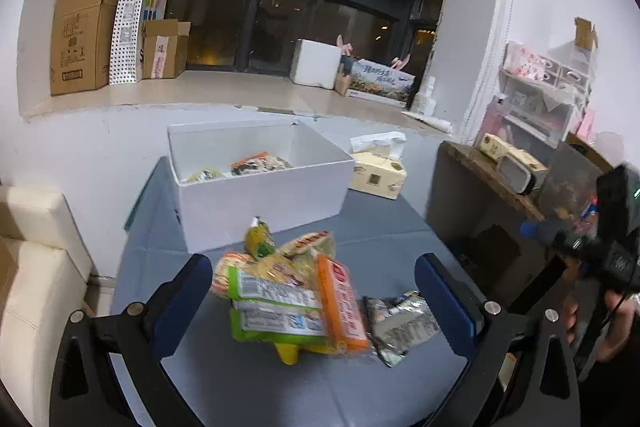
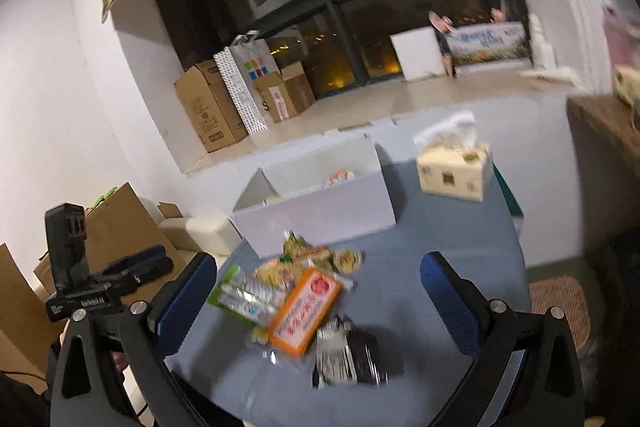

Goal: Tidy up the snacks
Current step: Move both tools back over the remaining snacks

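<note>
Orange packet (image 1: 343,307) bears red printing, unreadable; both tongs gape empty.

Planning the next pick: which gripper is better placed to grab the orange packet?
Probably left. The left gripper is open and frames the orange packet squarely; the right gripper is also open, but its view is blurred.

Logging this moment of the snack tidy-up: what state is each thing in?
Left gripper: open, empty.
Right gripper: open, empty.
White rectangular box: lidless, a few packets inside.
Orange flat snack packet: lying on the pile, outside the box.
Silver-black foil packet: flat on the grey table.
Cream tissue pack: tissue sticking out.
</note>
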A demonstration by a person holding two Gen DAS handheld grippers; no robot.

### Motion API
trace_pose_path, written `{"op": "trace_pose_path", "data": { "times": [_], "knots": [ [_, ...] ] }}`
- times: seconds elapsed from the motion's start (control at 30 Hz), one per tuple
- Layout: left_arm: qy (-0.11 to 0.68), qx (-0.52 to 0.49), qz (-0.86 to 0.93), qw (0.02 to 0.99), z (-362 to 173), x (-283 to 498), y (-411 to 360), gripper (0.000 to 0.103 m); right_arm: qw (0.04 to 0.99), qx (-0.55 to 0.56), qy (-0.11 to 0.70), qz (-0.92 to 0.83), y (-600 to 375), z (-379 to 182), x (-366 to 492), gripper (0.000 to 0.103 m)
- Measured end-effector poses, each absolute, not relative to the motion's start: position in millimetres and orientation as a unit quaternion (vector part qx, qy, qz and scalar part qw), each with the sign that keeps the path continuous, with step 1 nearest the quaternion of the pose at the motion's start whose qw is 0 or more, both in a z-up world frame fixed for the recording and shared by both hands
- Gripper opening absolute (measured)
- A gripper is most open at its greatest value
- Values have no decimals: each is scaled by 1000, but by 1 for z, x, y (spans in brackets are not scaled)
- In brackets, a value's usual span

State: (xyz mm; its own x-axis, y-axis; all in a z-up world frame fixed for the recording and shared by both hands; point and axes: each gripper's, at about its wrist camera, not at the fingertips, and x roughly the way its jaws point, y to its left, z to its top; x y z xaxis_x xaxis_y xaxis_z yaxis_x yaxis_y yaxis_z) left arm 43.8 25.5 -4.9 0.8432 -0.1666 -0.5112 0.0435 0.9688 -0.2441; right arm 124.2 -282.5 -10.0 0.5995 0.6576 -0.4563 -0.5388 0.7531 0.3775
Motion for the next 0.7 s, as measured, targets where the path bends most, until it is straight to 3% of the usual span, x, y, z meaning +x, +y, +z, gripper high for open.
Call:
{"op": "trace_pose_path", "data": {
  "times": [0.7],
  "knots": [
    [304, -145, -60, 940, -27, 41, 22, 103, 847, 83, 423, 312, -278, -102, 135, 103]
  ]
}}
